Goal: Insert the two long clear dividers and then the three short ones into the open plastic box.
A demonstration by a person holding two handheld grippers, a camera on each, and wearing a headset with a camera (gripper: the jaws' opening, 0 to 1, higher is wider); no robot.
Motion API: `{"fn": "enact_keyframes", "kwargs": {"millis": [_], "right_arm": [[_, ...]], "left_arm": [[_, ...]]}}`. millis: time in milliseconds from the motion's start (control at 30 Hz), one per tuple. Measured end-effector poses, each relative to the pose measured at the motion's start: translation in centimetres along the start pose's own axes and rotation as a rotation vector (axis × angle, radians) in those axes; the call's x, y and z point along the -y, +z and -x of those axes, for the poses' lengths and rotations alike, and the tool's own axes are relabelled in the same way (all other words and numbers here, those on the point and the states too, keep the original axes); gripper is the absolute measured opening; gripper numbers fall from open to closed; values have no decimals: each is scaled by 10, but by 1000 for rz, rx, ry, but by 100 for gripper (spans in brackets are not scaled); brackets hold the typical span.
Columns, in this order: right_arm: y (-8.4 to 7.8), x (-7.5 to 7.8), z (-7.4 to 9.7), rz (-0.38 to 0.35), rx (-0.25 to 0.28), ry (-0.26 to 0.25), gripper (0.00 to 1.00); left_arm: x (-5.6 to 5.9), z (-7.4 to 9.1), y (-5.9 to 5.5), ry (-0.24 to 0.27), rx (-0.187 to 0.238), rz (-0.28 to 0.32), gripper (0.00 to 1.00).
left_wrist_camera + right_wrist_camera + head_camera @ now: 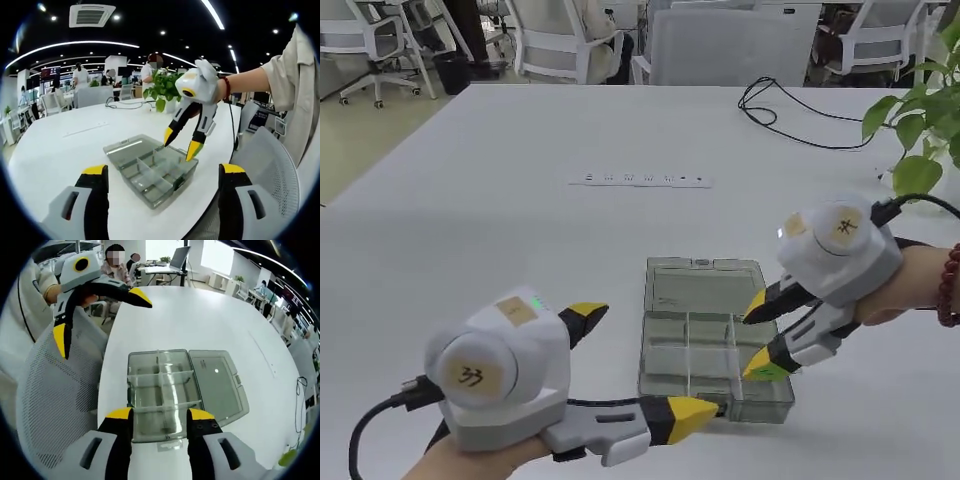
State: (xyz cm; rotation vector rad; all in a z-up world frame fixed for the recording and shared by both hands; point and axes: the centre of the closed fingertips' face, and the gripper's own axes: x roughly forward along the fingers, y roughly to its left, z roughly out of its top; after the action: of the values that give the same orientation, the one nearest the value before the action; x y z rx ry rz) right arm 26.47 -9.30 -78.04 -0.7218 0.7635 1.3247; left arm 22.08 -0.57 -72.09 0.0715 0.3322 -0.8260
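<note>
The open box (715, 345) sits on the table (520, 230), clear dividers (690, 350) standing inside. My left gripper (640, 363), near left, and right gripper (755, 342), over its right side, are both apart, empty. Dipping lower could knock 1 divider loose.

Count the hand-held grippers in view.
2: the left hand-held gripper, open, at the box's near-left corner; the right hand-held gripper, open, over the box's right side.

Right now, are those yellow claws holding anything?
No, nothing is held. The left gripper and the right gripper are both open, with nothing between their jaws. The right one hovers at the plastic box.
</note>
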Motion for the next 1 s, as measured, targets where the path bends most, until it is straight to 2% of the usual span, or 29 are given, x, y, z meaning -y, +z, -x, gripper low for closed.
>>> {"fn": "enact_keyframes", "kwargs": {"millis": [200, 533, 1000], "right_arm": [[-25, 2, 16, 6, -11, -8, 48], [-75, 8, 39, -31, -61, -37, 49], [-136, 5, 58, -57, -171, -37, 50]], "left_arm": [[0, -1, 1, 2, 0, 0, 97], [1, -3, 1, 1, -11, -11, 100], [3, -6, -1, 10, -27, -10, 99]]}}
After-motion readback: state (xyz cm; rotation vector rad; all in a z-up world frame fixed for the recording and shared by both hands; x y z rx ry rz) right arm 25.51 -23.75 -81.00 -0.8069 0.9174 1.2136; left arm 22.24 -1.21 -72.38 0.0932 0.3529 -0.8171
